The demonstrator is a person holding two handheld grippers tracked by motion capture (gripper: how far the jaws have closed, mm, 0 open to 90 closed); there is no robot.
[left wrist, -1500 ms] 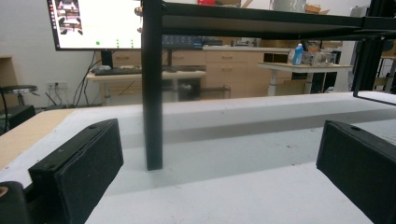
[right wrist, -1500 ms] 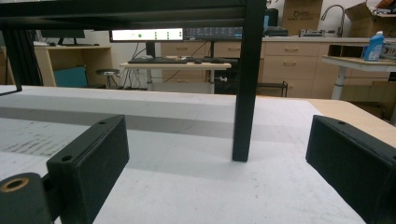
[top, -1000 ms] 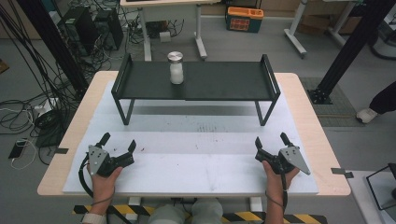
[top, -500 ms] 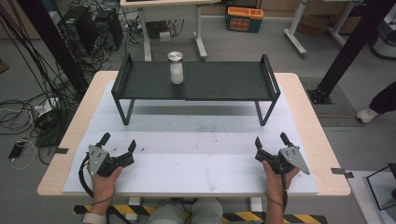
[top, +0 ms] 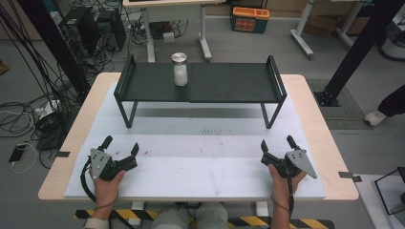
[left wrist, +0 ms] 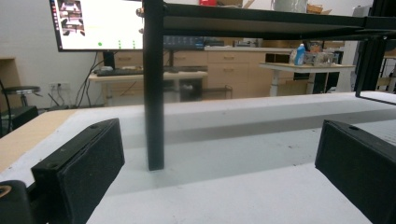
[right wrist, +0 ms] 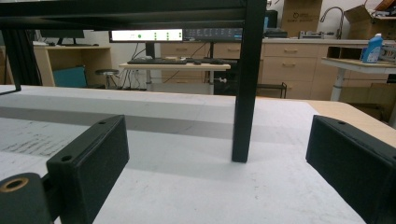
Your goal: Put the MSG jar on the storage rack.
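A small glass jar [top: 180, 69] with a silver lid and white contents stands upright on the left half of a black raised shelf [top: 229, 83] at the far side of the table. My left gripper [top: 121, 145] rests open on the white mat near the front left, held by a hand. At the front right my right gripper [top: 277, 143] is open too, nothing between its jaws. In the left gripper view the shelf's leg [left wrist: 154, 93] rises ahead between the jaws. In the right gripper view another shelf leg [right wrist: 247, 84] stands ahead, right of centre.
A white mat [top: 200, 143] covers the wooden table [top: 315, 109]. Under the shelf lies open space. Cables, black posts and desks surround the table on the floor; an orange-lidded box [top: 252, 19] sits far back.
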